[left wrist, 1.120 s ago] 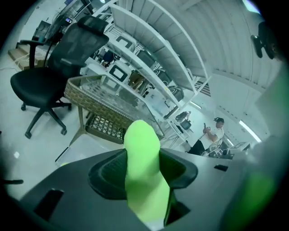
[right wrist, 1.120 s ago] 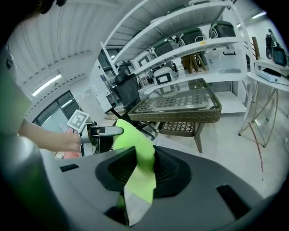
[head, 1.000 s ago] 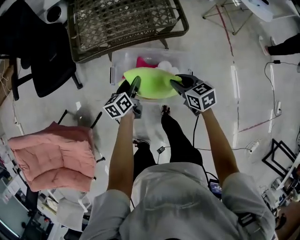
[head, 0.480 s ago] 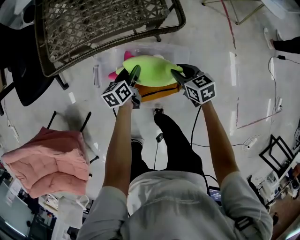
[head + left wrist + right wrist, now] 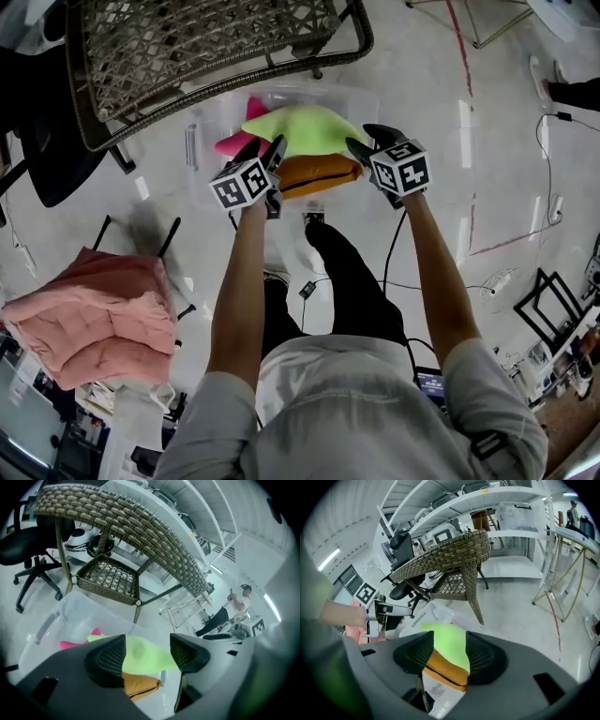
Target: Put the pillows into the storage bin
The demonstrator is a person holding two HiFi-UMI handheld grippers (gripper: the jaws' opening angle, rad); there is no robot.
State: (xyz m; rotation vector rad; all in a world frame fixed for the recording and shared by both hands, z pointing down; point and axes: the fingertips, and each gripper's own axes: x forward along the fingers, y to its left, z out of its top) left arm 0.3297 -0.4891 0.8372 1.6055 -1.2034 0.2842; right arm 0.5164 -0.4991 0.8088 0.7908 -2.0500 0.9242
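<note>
One clear bin holds three pillows: green, orange, pink.

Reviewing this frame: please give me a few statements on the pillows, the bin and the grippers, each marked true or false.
1. The green pillow lies on the orange pillow in the storage bin. True.
2. Both grippers are clamped on the green pillow. False: the fingers of the left gripper and the right gripper stand apart, having just been opening. The pillow shows in the gap, unpressed.
3. A wicker chair stands next to the bin. True.
4. The bin holds only one pillow. False: a pink pillow is in it too.
5. Every cushion in view is in the bin. False: a pink cushion lies outside it.
</note>
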